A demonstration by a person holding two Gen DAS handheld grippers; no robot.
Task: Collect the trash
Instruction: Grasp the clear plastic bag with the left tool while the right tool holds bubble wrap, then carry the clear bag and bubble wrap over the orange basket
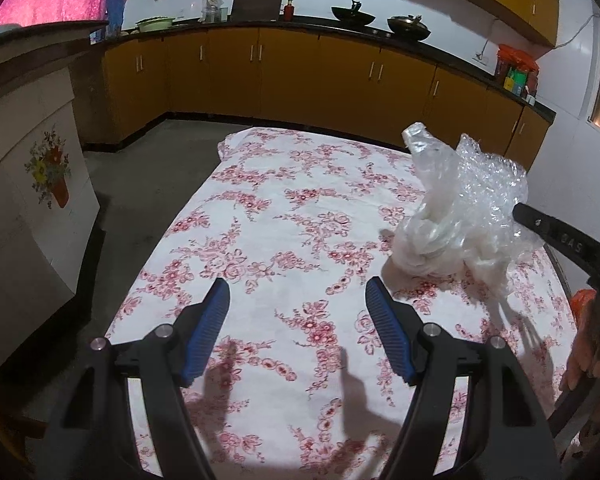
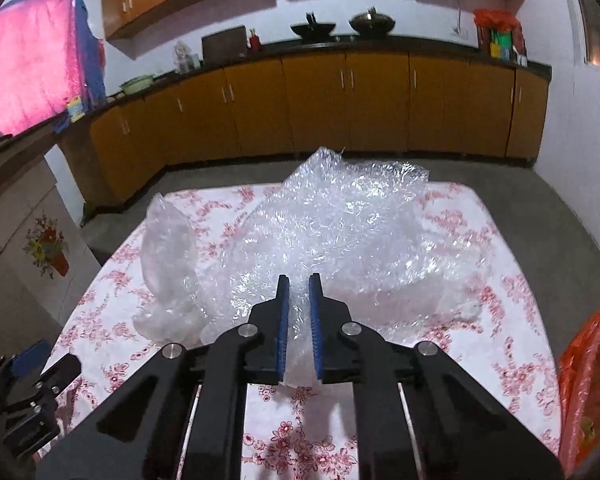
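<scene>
A crumpled heap of bubble wrap (image 2: 340, 220) lies on the floral tablecloth (image 1: 280, 208), and a clear plastic bag (image 2: 168, 240) stands bunched at its left side. My right gripper (image 2: 299, 276) is shut on the near edge of the bubble wrap, which is pinched between the blue pads. In the left wrist view the same bubble wrap (image 1: 488, 188) and clear bag (image 1: 428, 208) sit at the right, where a black finger (image 1: 556, 232) of the right gripper reaches into them. My left gripper (image 1: 298, 280) hovers open over bare cloth, left of the plastic, holding nothing.
An orange bag (image 2: 588, 380) hangs at the table's right edge, beside a person's hand (image 1: 588, 360). A white cabinet with a flower decal (image 1: 48, 172) stands left of the table. Yellow kitchen cabinets (image 1: 300, 76) line the far wall across the grey floor.
</scene>
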